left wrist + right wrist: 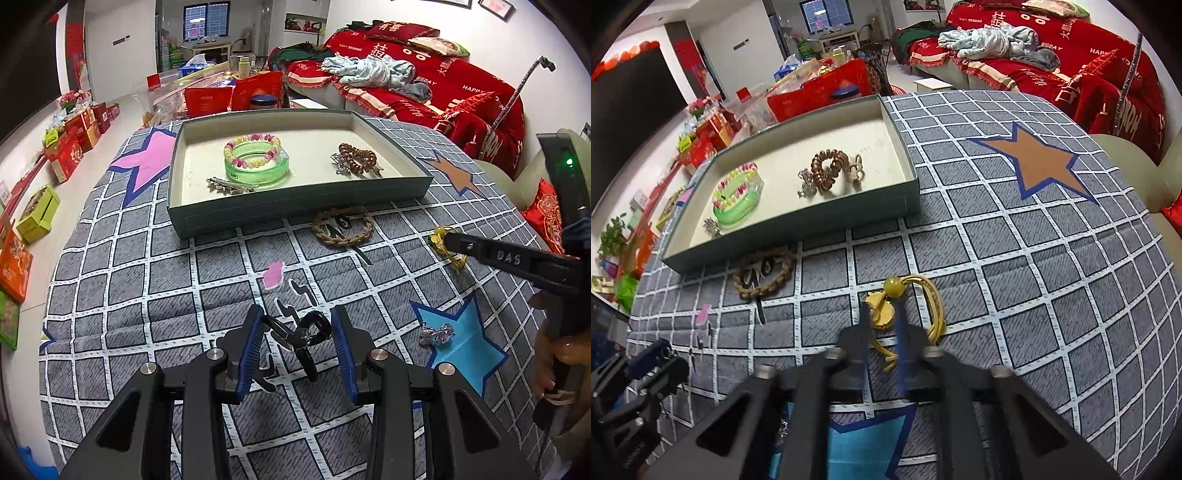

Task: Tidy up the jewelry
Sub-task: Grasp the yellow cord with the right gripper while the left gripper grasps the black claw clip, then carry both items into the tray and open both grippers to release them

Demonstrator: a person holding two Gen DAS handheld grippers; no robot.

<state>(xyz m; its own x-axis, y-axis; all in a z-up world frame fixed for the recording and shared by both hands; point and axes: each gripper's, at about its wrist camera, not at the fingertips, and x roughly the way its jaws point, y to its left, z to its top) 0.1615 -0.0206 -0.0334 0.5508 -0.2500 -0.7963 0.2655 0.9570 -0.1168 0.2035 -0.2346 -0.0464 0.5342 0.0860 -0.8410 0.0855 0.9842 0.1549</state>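
A shallow grey-green tray (295, 203) (798, 229) at the back of the table holds a green bangle (256, 168) (738, 206), a bead bracelet (253, 149), a brown spiral hair tie (356, 158) (829, 170) and silver clips (229, 184). My left gripper (297, 341) is open around a black hair clip (303, 338) on the cloth. My right gripper (882, 314) (448, 240) is closed on a yellow cord ornament with a bead (894, 286) (441, 245). A braided brown bracelet (343, 227) (764, 273) lies before the tray. A silver trinket (437, 334) lies on a blue star.
The table wears a grey checked cloth (147, 277) with coloured stars. A red-covered sofa (424, 85) stands behind right. Boxes (66, 147) line the floor at left. Red bags and clutter (236, 92) sit just behind the tray.
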